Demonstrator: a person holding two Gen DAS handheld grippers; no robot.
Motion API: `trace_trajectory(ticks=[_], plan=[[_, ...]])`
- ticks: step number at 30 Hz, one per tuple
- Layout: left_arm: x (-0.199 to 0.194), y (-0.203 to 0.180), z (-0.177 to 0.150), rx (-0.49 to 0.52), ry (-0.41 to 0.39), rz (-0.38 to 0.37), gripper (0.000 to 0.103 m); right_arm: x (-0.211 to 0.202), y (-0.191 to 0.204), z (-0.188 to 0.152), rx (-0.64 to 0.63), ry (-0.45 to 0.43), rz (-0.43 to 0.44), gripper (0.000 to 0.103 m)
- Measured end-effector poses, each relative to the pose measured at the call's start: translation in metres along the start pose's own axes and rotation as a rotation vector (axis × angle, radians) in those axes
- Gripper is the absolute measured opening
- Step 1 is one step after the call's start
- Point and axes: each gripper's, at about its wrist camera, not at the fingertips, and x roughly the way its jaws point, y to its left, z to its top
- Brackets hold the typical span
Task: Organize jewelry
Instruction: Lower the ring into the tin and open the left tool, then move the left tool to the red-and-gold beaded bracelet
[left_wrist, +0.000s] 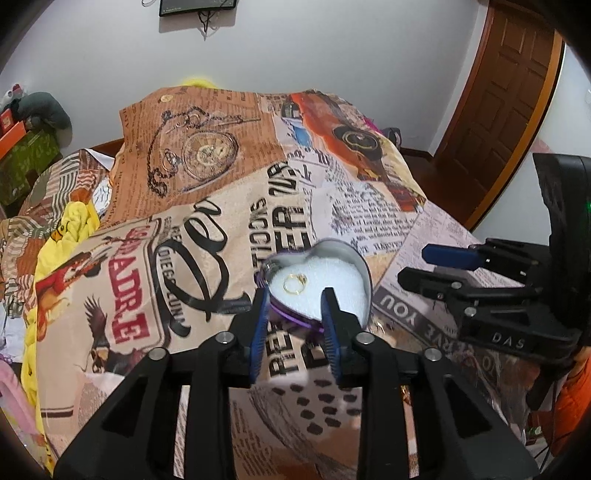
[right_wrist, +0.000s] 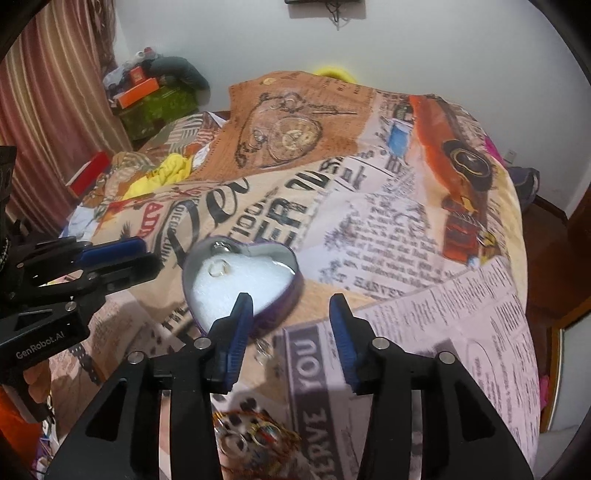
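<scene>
On the bed, atop a newspaper-print bedspread (left_wrist: 229, 206), sits a heart-shaped tin (left_wrist: 364, 275) with a purple outer wall and a white foam lining. A thin gold ring (left_wrist: 294, 284) lies on the foam, toward the tin's left lobe in the left wrist view; the right wrist view shows the same ring (right_wrist: 218, 267) blurred, near the tin's far left rim.

Left gripper (left_wrist: 294, 302): blue-padded fingers (left_wrist: 259, 325) parted, straddling the near edge of the tin. The right finger overlaps the foam interior, the left one stands against the outer wall; whether either actually touches the tin cannot be told. Nothing is pinched between them.

Right gripper (right_wrist: 291, 304): jaws spread wide, holding nothing. Its left fingertip overlaps the near point of the heart tin (right_wrist: 280, 258); its right fingertip hangs over bare bedspread (right_wrist: 424, 258), beside the tin.

Between the right gripper's fingers, on the cloth just this side of the tin, lies a small pale ring-like item (right_wrist: 264, 351) (too blurred to identify). Lower down, under the gripper body, a cluster of colourful bangles (right_wrist: 255, 435) with gold and red tones rests on the bedspread.

Background: white wall, a brown wooden door (left_wrist: 513, 92) at right, striped curtain (right_wrist: 55, 110) at left, orange and green boxes (right_wrist: 151, 98) stacked by the bed head.
</scene>
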Motion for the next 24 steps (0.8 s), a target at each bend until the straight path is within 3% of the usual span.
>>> trace_trajectory(ticks=[10, 24], plan=[[0.008, -0.021, -0.024, 0.023, 0.084, -0.037, 0.031, -0.008, -0.013, -0.034, 0.027, 0.047, -0.024, 0.04], [0.01, -0.067, -0.044, 0.073, 0.15, -0.126, 0.031, -0.035, -0.027, -0.065, 0.096, 0.04, -0.046, 0.04]])
